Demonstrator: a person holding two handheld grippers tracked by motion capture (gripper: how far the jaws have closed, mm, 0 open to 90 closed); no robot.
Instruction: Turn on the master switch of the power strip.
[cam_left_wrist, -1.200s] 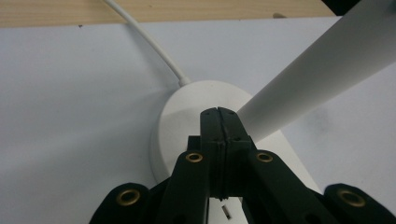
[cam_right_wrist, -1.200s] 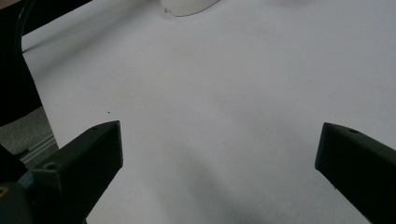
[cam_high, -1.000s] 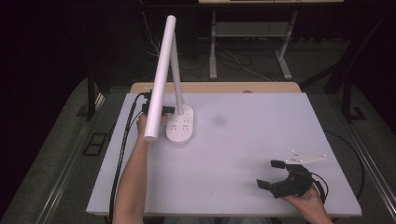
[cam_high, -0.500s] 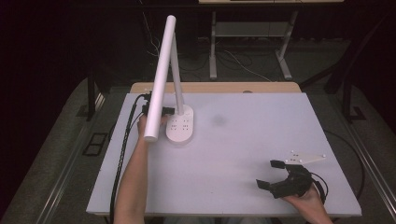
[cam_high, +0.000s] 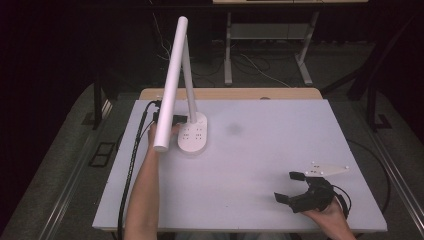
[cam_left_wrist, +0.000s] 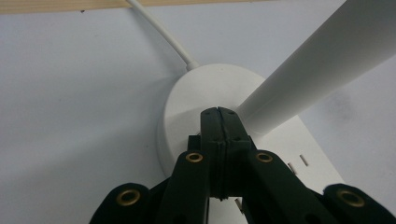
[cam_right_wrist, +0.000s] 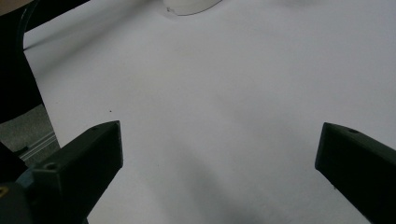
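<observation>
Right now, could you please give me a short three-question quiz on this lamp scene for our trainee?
1. True or false: the left gripper has its jaws shut, tips at the lamp base.
2. Which describes the right gripper? A) jaws open, holding nothing B) shut on the lamp C) shut on a cable
3. Fill in: the lamp's cord leaves the base toward the table's ____ edge.

Key: 1 true; 2 A; 3 far, where a wooden strip shows.
</observation>
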